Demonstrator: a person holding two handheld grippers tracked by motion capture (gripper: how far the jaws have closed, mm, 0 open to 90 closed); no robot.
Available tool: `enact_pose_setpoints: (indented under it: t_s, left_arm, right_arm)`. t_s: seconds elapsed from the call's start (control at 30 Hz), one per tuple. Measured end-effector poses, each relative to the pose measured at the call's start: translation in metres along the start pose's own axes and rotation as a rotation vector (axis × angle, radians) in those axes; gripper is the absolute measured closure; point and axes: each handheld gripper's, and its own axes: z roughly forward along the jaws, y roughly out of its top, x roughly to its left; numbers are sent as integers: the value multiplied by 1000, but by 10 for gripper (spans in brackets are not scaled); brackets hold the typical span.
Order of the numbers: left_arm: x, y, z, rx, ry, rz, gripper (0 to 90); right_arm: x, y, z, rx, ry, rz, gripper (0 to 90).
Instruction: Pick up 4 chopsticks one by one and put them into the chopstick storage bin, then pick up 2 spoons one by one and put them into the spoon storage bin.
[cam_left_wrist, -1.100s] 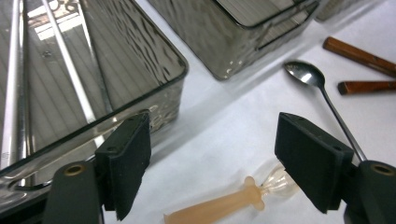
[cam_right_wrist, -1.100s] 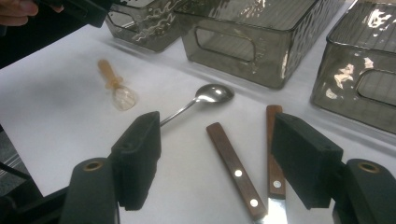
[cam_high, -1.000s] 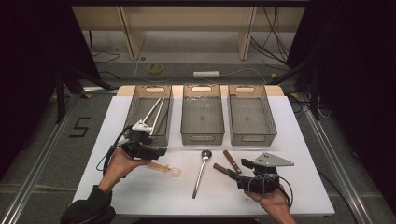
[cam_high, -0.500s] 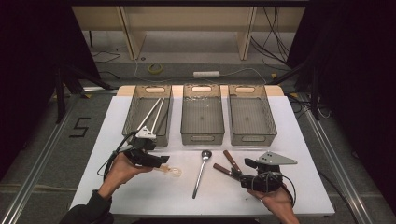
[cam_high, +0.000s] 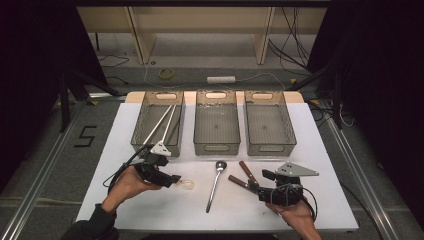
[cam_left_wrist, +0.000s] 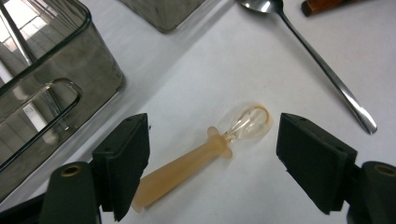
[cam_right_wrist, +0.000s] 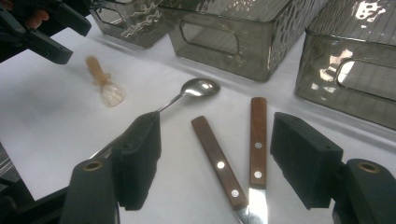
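Your left gripper hangs jaws apart over the small spoon lying on the table, your right gripper spread over the two knives: sorting into bins is barely begun.

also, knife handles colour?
Brown wood with pale rivets, clearest in the right gripper view: knife handles.

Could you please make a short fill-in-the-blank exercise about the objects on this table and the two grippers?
1. The left gripper has its open jaws around a small amber ____.
2. Behind the cutlery stand ____ grey bins in a row.
3. The white chopsticks lie in the ____ bin.
4. In front of the right gripper lie two knives with ____ handles.

Missing words: spoon; three; left; wooden
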Motion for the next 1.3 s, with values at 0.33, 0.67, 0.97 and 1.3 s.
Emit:
enact_pose_setpoints:
  t_s: [0.33, 0.67, 0.97, 1.3]
  left_arm:
    - [3, 0, 2, 52, -10, 56, 256]
    - [9, 1, 7, 105, -3, 87, 225]
    - [14, 3, 9, 126, -11, 108, 220]
    - [18, 5, 21, 196, -20, 159, 235]
  right_arm:
    - [0, 0, 0, 0, -1, 2, 346]
    - [0, 0, 1, 2, 0, 0, 346]
    - [0, 0, 1, 3, 1, 3, 346]
    - [0, 0, 1, 4, 1, 3, 346]
